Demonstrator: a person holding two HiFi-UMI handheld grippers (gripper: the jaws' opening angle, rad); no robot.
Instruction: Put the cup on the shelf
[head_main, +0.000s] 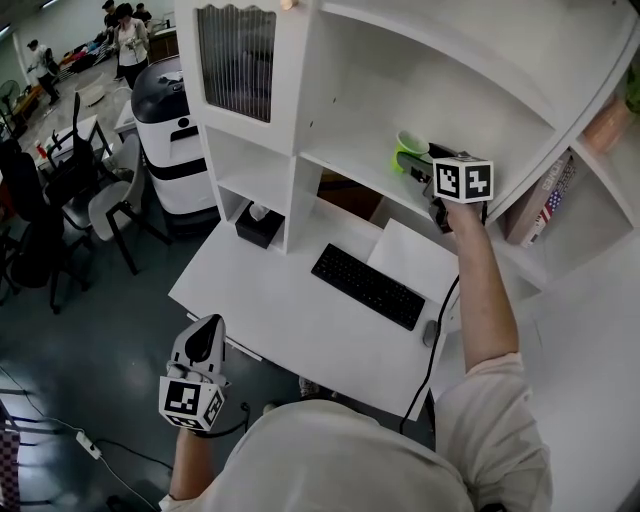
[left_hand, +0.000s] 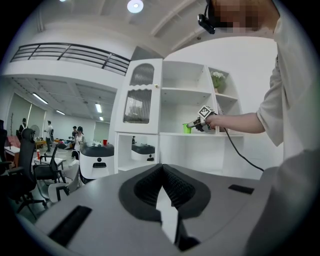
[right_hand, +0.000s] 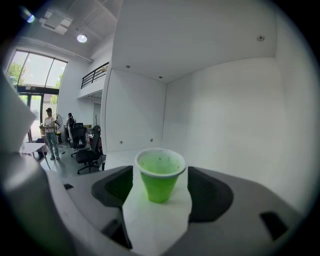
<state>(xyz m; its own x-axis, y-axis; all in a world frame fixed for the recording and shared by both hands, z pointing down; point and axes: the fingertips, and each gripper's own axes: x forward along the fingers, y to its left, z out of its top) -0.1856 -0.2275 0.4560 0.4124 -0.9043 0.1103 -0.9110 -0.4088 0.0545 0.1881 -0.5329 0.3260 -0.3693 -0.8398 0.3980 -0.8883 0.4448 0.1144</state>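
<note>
A green paper cup (right_hand: 159, 175) stands upright on the white shelf (right_hand: 155, 220). It sits between the jaws of my right gripper (right_hand: 160, 187), which stand wide and open, with a gap between each pad and the cup. The head view has the cup (head_main: 410, 148) on the middle shelf board (head_main: 350, 165), just beyond the right gripper (head_main: 418, 168). My left gripper (head_main: 205, 335) hangs low in front of the desk; its jaws meet at the tips with nothing held. From the left gripper (left_hand: 161, 172) view the cup (left_hand: 187, 128) is small and far off.
Below the shelf is a white desk (head_main: 280, 320) with a black keyboard (head_main: 367, 285), a mouse (head_main: 430, 333) and a black tissue box (head_main: 260, 225). Books (head_main: 545, 205) lean in the right compartment. A white machine (head_main: 170, 140) and chairs (head_main: 110, 205) stand to the left.
</note>
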